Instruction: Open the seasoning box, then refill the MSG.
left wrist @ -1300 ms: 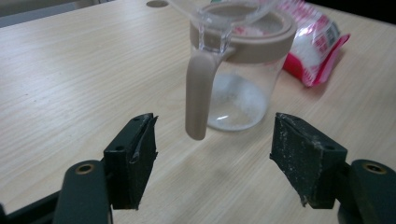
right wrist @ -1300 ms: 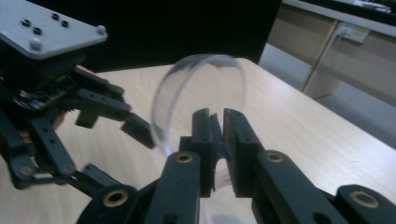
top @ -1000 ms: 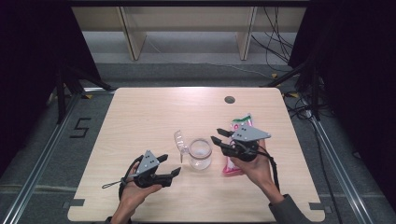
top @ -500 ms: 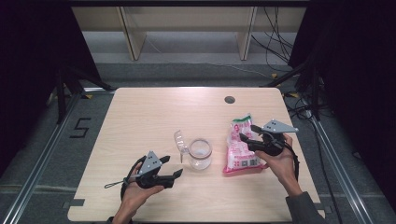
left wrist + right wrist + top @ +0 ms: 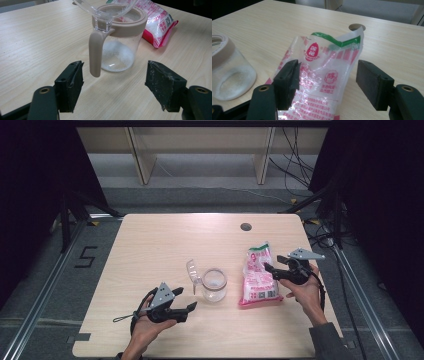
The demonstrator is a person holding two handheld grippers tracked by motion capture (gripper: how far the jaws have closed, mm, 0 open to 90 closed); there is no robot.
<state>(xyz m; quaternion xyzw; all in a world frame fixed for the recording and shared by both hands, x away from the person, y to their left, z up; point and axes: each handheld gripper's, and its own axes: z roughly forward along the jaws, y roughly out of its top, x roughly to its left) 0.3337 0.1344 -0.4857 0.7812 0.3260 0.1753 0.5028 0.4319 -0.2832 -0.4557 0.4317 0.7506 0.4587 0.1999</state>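
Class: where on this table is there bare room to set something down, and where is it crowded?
Free: the far half of the light wooden table, up to the cable hole, and its left side. Crowded: the near middle, where the clear glass jar, pink-and-white plastic bag and both tongs sit.

On the surface [image 5: 150,245] the jar [image 5: 214,285] stands mid-front, the bag [image 5: 258,276] lies just right of it, and a hole [image 5: 245,226] sits behind both
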